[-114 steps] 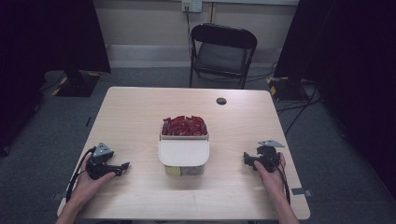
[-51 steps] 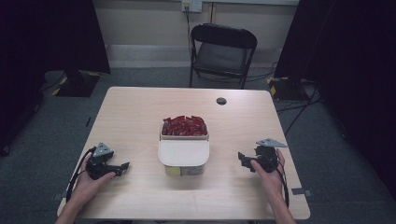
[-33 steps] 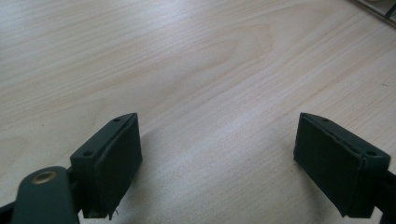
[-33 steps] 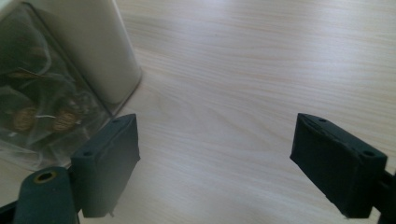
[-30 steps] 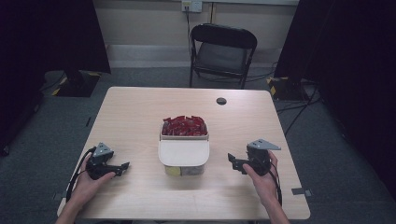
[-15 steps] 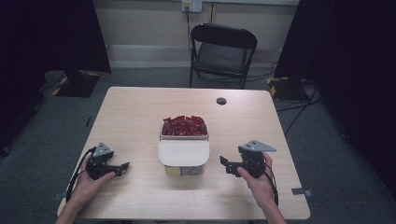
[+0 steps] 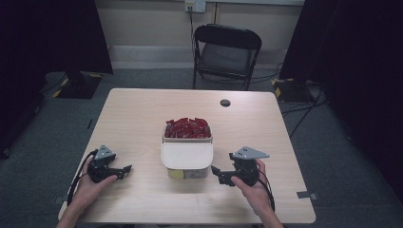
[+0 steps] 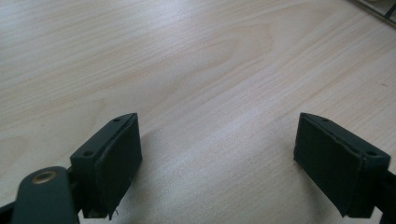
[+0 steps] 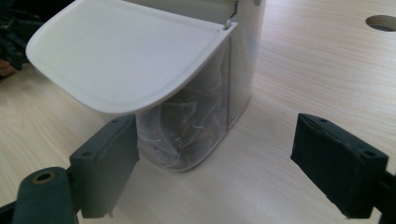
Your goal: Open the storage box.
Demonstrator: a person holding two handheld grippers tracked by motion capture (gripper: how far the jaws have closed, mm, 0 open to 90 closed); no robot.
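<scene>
A: Where's the container [image 7: 187, 152]?
B: Mid-table, long axis running near to far, white lid [image 7: 186, 155] flapped toward the near edge, red packets [image 7: 187, 128] at its far end.
A: And the grippers?
B: Right gripper [image 7: 217, 174] just right of it, jaws apart, empty. Left gripper [image 7: 124, 170] well left, jaws wide, gripping nothing.

One fixed overhead camera, two riding low on the hand-held grippers.

The high view looks forward and down over the whole counter [image 7: 142, 118] toward a folding chair [image 7: 225, 54]. The left gripper view skims bare wood from very near. The right gripper view faces the white container [image 9: 187, 93] close up, sharing that container [image 7: 187, 156] and a round counter hole [image 9: 382, 22] with the high view [image 7: 225, 102].
</scene>
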